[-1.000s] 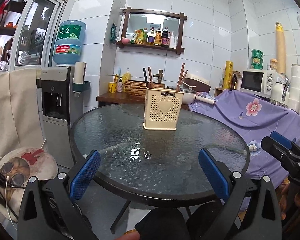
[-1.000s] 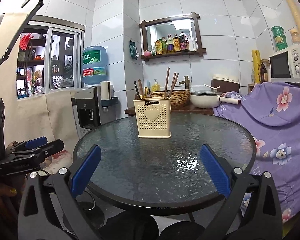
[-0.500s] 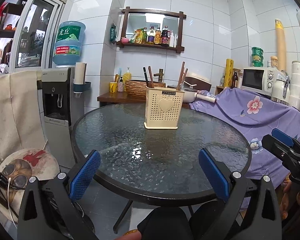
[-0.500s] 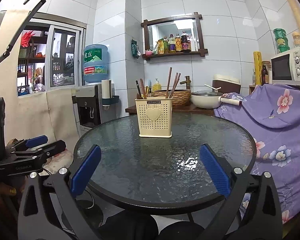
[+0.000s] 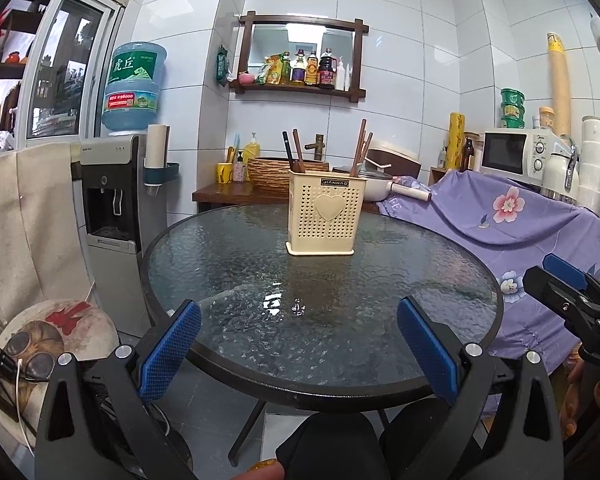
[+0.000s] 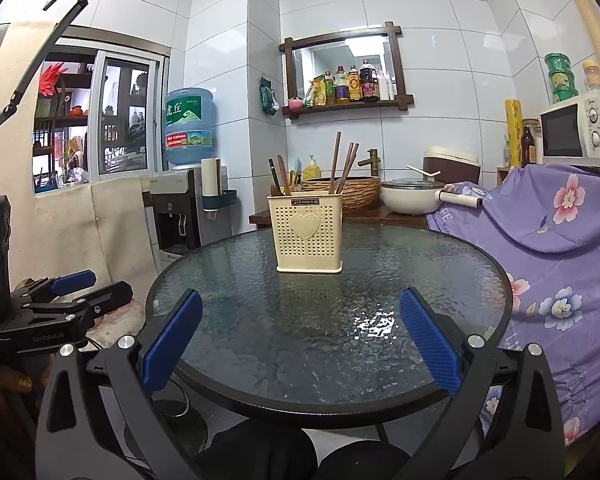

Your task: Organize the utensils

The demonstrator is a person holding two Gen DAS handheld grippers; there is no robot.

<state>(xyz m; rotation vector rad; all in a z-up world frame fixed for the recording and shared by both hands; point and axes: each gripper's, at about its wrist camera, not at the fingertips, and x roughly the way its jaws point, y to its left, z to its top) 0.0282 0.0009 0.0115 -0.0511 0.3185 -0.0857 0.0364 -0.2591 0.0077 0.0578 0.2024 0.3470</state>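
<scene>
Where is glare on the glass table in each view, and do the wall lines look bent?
Left wrist view: bright glare on the round textured glass table near its front centre, and the wall tile lines bow with fisheye distortion. Right wrist view: glare sits front right on the table, before the cream perforated plastic utensil holder, with the same bowing.

Perforated cream plastic holder (image 5: 321,218) on a glossy, pebbled glass table (image 5: 220,264)

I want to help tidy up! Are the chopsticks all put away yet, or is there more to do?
Looks nearly done: the chopsticks stand in the cream holder on the glass table. The left gripper and right gripper are both open and hold nothing. No loose utensils show on the table.
</scene>
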